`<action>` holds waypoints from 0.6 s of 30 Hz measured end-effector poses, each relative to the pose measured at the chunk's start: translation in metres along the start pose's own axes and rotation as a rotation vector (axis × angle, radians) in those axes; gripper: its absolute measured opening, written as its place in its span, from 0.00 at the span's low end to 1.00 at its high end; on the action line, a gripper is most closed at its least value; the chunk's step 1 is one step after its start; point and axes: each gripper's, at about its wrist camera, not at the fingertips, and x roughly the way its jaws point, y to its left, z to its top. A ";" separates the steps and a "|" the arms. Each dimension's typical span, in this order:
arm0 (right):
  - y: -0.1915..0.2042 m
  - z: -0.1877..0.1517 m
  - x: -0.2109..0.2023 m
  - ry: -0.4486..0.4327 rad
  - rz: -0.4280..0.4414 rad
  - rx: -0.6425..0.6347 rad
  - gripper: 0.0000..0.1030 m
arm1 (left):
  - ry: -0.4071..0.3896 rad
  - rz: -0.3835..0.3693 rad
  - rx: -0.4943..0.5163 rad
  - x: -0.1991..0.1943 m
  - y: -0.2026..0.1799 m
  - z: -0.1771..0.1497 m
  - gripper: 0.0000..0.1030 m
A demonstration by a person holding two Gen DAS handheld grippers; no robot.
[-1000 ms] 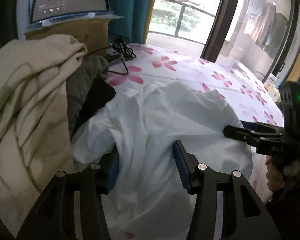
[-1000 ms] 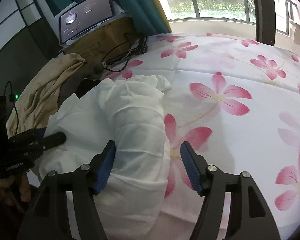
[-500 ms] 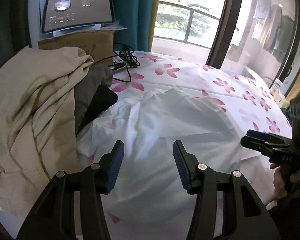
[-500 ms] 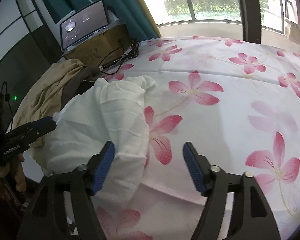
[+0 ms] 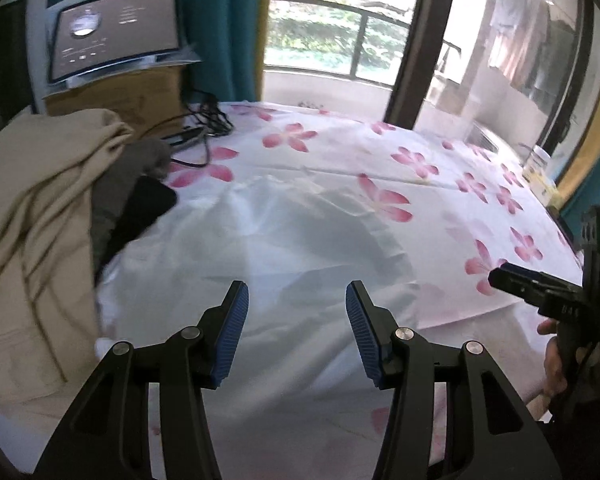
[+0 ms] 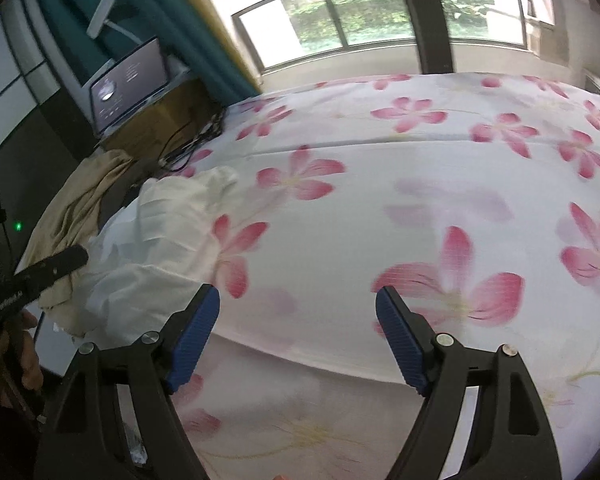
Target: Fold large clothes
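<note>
White garment [image 5: 284, 248] lies crumpled on the floral bedsheet [image 6: 400, 168]. Left gripper [image 5: 296, 320] hovers above it, right gripper [image 6: 298, 336] beside it, both spread, empty.

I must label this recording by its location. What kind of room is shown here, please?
Most likely a bedroom in a home. A bed with a pink-flowered sheet fills the view, clothes are piled on it, such as a beige garment and a white garment, and a balcony window stands behind.

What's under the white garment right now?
The white garment lies on the flowered sheet, whose pink petals show faintly through it. Its left edge meets the beige and dark clothes. Anything else beneath is covered.
</note>
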 end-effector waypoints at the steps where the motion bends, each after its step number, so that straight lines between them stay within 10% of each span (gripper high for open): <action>1: -0.005 0.000 -0.002 -0.003 -0.004 0.011 0.78 | 0.001 -0.005 0.001 0.001 -0.002 0.000 0.52; 18: -0.057 0.000 -0.064 -0.104 -0.153 0.069 0.88 | -0.119 -0.091 0.094 -0.001 -0.063 0.018 0.61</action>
